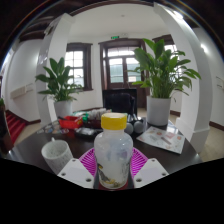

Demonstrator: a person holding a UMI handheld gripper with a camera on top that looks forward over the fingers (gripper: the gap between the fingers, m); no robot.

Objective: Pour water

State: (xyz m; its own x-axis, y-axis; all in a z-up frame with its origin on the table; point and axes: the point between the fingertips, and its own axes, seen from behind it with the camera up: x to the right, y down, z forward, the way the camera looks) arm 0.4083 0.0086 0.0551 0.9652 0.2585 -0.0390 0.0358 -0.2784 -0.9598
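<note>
A clear plastic bottle (113, 155) with a yellow cap (114, 121) stands upright between my fingers. Both magenta pads (89, 160) press against its sides, so my gripper (113, 172) is shut on it. The bottle hides the table just ahead of the fingers. A white cup (56, 153) stands on the dark table (30, 152), to the left of the bottle and a little beyond my left finger.
Red items (70, 122) and other small things lie on the table beyond the bottle. Papers (165, 139) lie to the right. A black chair (119, 101) stands behind the table. Two potted plants (160, 75) flank the windows at the back.
</note>
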